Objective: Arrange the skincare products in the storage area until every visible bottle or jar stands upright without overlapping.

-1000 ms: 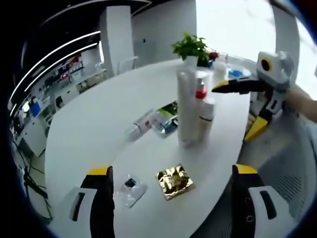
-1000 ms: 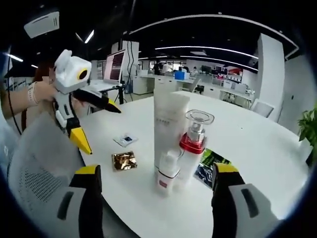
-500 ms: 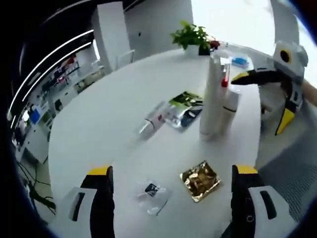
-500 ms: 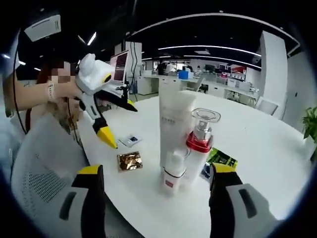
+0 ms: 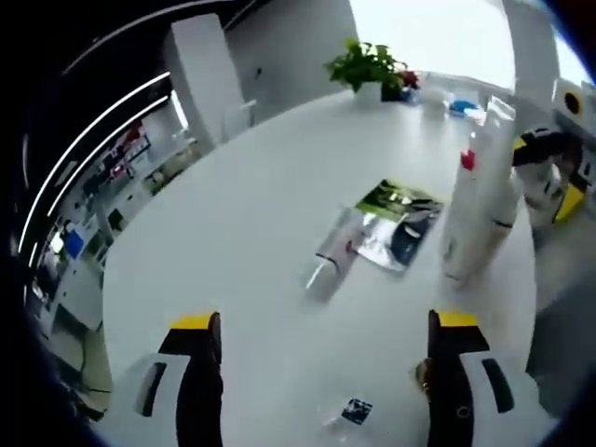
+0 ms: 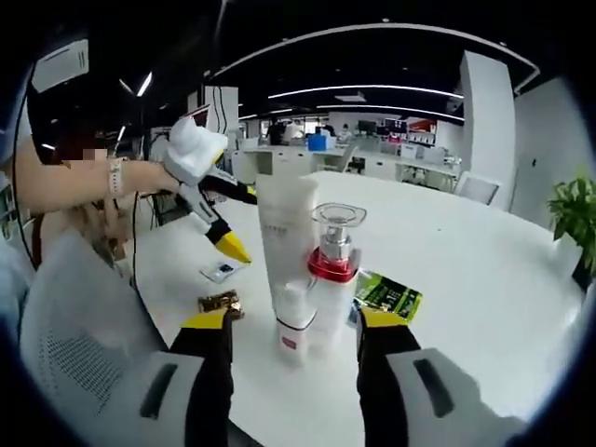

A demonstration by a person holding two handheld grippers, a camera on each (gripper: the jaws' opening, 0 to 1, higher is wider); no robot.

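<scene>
Lying flat toward the middle of the white table (image 5: 214, 242), a small tube (image 5: 336, 257) is recorded, its cap end pointing at the near edge; beside it rest dark sachets (image 5: 396, 228). Light, soft-walled and liable to roll, it is best gripped across the mid-body. The left gripper (image 5: 317, 372) is held spread, grasping nothing. Near the right edge stands the upright cluster: tall white tube (image 6: 286, 256), small white bottle (image 6: 291, 326), red-collared pump bottle (image 6: 331, 279). Top-heavy and slick; the pump looks fragile, so a low body hold is judged safest. The right gripper (image 6: 293, 349) is parted around this cluster, contact not discernible.
</scene>
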